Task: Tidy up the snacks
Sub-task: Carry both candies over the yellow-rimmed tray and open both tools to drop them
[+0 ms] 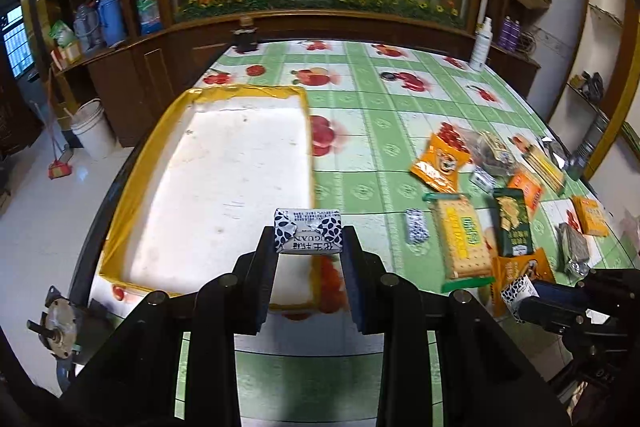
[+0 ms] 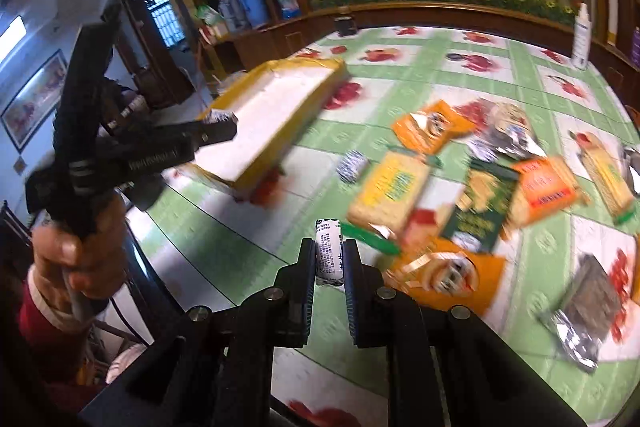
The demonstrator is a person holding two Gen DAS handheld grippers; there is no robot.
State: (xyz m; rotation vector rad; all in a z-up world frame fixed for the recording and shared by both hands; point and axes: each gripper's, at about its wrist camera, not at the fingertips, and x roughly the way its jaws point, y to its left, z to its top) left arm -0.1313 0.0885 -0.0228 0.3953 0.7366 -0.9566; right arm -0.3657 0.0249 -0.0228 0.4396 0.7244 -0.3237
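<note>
A small white candy packet with a dark leaf print [image 1: 308, 231] sits crosswise between the fingertips of the left gripper [image 1: 309, 237], both pads pressed on its ends, lifted above the near edge of the white tray with the yellow rim [image 1: 304, 99]. The right gripper [image 2: 329, 259] is clenched on a second small white packet [image 2: 328, 253], held end-on and upright between its pads (its print is too blurred to read). Ahead and right of this claw, loose snacks lie scattered on the green fruit-patterned tablecloth [image 2: 440, 83]: a yellow cracker pack [image 2: 390, 195], a dark green packet [image 2: 480, 207] beside it, orange packets [image 2: 432, 125], and another small leaf-print candy [image 2: 352, 165]. To its left, a hand [image 2: 76, 255] grips the other claw's handle.
</note>
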